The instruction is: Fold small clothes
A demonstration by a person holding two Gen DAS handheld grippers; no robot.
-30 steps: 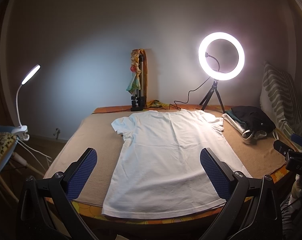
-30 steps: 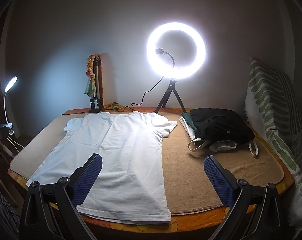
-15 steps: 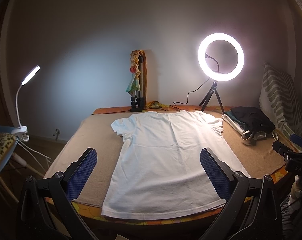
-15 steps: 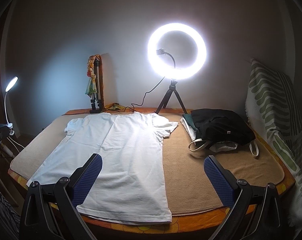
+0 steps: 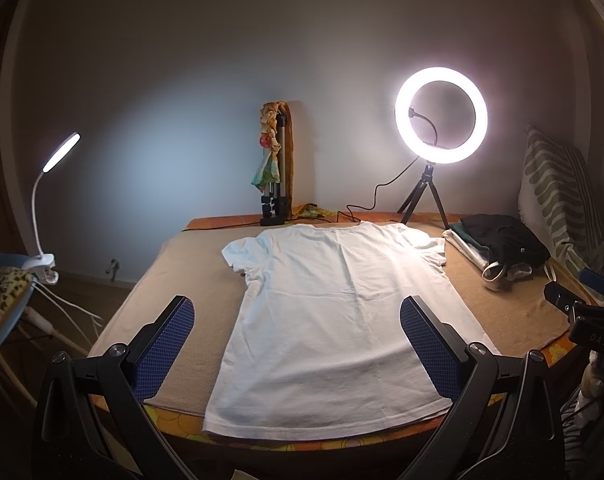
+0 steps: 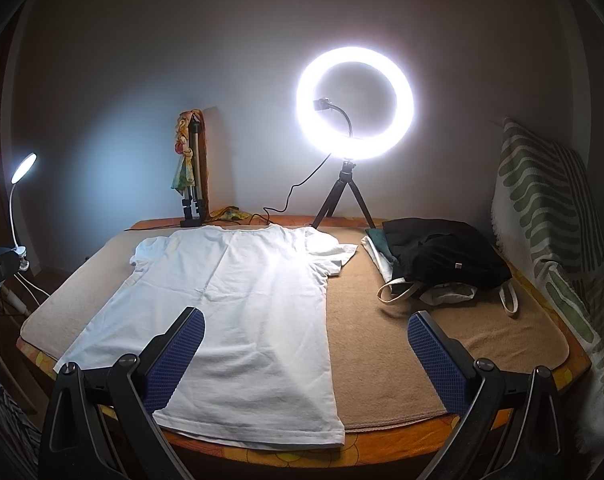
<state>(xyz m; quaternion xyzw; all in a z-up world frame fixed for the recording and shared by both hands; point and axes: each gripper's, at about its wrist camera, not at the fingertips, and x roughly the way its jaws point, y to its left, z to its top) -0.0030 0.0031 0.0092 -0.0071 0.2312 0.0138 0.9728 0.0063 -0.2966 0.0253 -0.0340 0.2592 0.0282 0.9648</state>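
A white T-shirt (image 5: 334, 320) lies flat and spread on the tan cloth of the table (image 5: 190, 276), collar toward the wall, hem at the near edge. It also shows in the right wrist view (image 6: 238, 312). My left gripper (image 5: 298, 324) is open and empty, held above the near hem, its blue pads (image 5: 164, 346) wide apart. My right gripper (image 6: 306, 340) is open and empty, over the shirt's right side near the hem. The right gripper's body shows at the left view's right edge (image 5: 590, 320).
A pile of dark and light clothes (image 6: 438, 264) lies at the table's back right. A lit ring light on a tripod (image 6: 354, 104) and a folded tripod (image 6: 192, 184) stand at the wall. A clip lamp (image 5: 50, 200) stands left. A striped cushion (image 6: 550, 216) leans right.
Both views have drifted very slightly; the shirt and both open grippers stay as they were.
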